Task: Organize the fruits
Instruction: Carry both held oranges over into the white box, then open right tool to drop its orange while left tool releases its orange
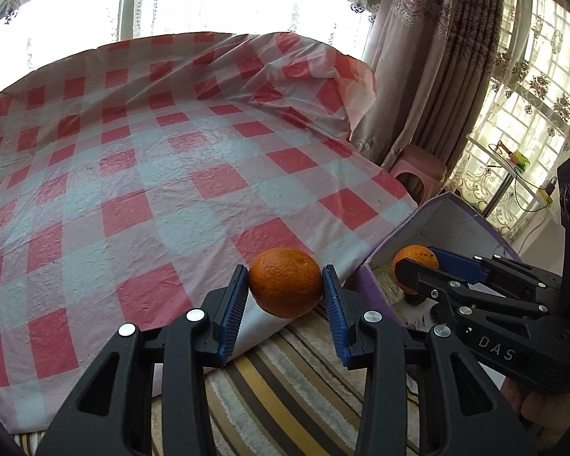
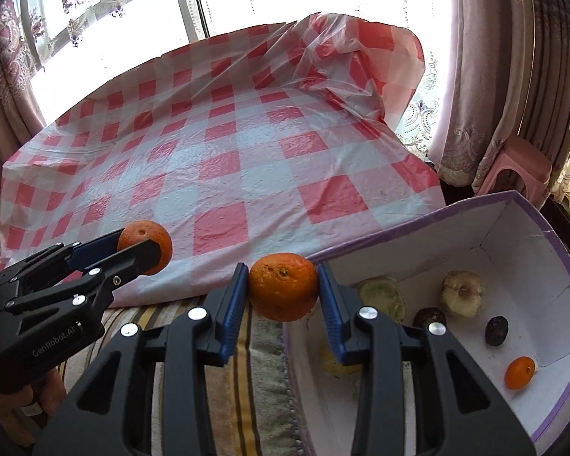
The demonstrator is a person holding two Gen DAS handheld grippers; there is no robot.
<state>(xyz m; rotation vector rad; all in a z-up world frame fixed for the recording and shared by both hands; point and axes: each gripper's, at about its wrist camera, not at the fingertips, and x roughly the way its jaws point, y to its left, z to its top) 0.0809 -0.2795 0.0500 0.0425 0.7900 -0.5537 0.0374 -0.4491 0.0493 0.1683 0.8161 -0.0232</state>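
Observation:
My left gripper (image 1: 285, 288) is shut on an orange (image 1: 285, 281), held above the near edge of the checked cloth. It also shows in the right wrist view (image 2: 148, 247) with its orange (image 2: 148, 237). My right gripper (image 2: 281, 285) is shut on a second orange (image 2: 283, 285), held over the near left rim of the purple-edged white box (image 2: 513, 209). It also shows in the left wrist view (image 1: 418, 266) with its orange (image 1: 414, 262) over the box (image 1: 456, 220). Inside the box lie a small orange fruit (image 2: 520, 372), a pale apple-like fruit (image 2: 461, 292), two dark fruits (image 2: 496, 330) and a greenish fruit (image 2: 383, 294).
A red and white checked plastic cloth (image 1: 152, 174) covers the surface ahead, bunched up at its far right (image 2: 353, 60). A striped towel (image 1: 285, 380) lies under the grippers. A pink stool (image 2: 520, 171) stands by the curtains on the right.

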